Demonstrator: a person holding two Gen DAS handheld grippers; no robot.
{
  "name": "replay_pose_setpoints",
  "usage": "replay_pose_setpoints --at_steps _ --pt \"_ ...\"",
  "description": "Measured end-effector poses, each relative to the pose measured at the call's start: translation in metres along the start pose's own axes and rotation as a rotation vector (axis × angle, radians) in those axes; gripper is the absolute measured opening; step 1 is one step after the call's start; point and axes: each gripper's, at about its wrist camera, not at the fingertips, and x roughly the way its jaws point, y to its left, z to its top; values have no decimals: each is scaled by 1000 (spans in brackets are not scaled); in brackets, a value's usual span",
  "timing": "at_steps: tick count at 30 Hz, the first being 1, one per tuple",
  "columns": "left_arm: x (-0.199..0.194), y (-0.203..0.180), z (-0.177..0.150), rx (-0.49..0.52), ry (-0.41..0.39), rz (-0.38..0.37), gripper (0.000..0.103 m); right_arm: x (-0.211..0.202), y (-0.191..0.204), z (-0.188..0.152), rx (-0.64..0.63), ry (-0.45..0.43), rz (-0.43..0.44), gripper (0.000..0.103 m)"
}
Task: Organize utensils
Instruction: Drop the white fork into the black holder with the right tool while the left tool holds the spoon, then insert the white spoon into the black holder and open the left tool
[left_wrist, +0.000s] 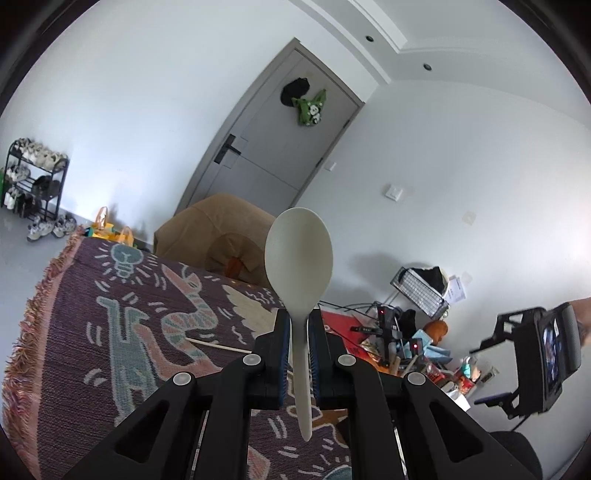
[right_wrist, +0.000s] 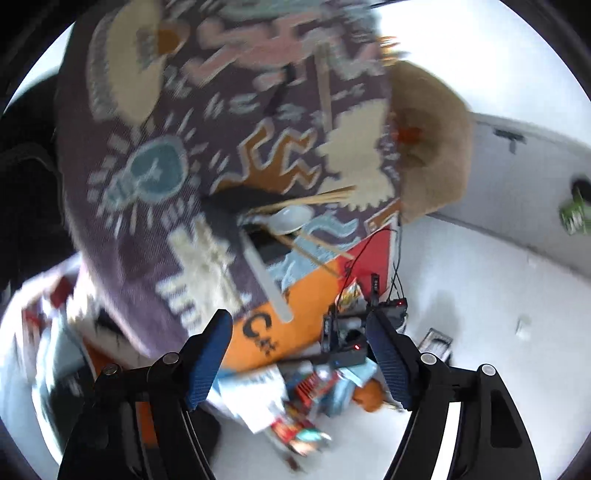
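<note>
My left gripper (left_wrist: 298, 321) is shut on the handle of a cream plastic spoon (left_wrist: 298, 258) and holds it upright, bowl up, above the patterned cloth (left_wrist: 110, 325). A single wooden chopstick (left_wrist: 218, 345) lies on that cloth. In the blurred right wrist view my right gripper (right_wrist: 301, 328) is open and empty, off the table's edge. On the cloth (right_wrist: 147, 221) lie a white spoon (right_wrist: 290, 218), wooden chopsticks (right_wrist: 314, 199), a black utensil (right_wrist: 236, 201), a long white flat utensil (right_wrist: 266, 277) and another wooden stick (right_wrist: 325, 92).
A tan armchair (left_wrist: 218, 229) stands behind the table, with a grey door (left_wrist: 273, 136) and a shoe rack (left_wrist: 33, 177) beyond. Clutter of boxes, cables and packets (left_wrist: 406, 343) lies on the floor at right. My right gripper's body (left_wrist: 535, 358) shows at far right.
</note>
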Motion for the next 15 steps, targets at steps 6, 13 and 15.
replay_pose_setpoints --at_steps 6,13,15 --pt "15 -35 -3 62 21 -38 10 -15 -14 -50 316 -264 -54 74" --pt "41 -85 -13 156 60 -92 10 -17 -26 -124 810 -518 -4 74" --pt "48 -100 -15 186 69 -102 10 -16 -18 -142 910 -579 8 74"
